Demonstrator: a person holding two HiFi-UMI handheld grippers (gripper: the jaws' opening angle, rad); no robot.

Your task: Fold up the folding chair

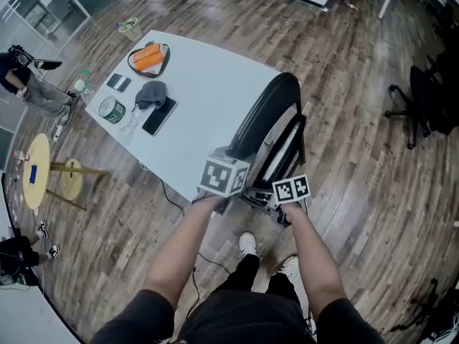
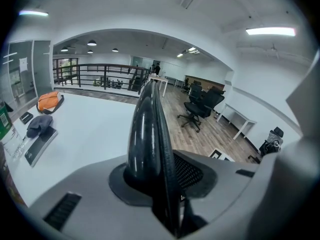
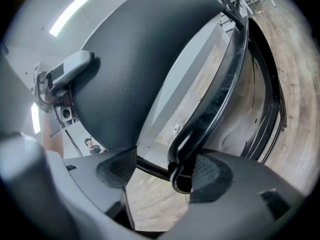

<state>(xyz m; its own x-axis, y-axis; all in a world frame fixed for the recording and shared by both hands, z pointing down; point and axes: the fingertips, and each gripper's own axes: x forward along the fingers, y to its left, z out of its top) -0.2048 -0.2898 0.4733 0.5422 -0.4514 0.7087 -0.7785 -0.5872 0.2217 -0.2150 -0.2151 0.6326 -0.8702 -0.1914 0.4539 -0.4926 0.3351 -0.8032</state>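
The left gripper (image 2: 164, 176) clamps its fingers on the folding chair (image 1: 267, 115), panel edge between them. The right gripper (image 3: 162, 173) fingers stand apart, frame tube (image 3: 220, 101) against one. Likely risk: that unheld side slips and the chair swings unevenly.

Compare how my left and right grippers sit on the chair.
The left gripper is clamped on the chair's black panel edge; the right gripper's jaws stand apart, a frame tube against one pad only. The left is by the table; the right is on the chair's other side. Both are at the chair's near end.
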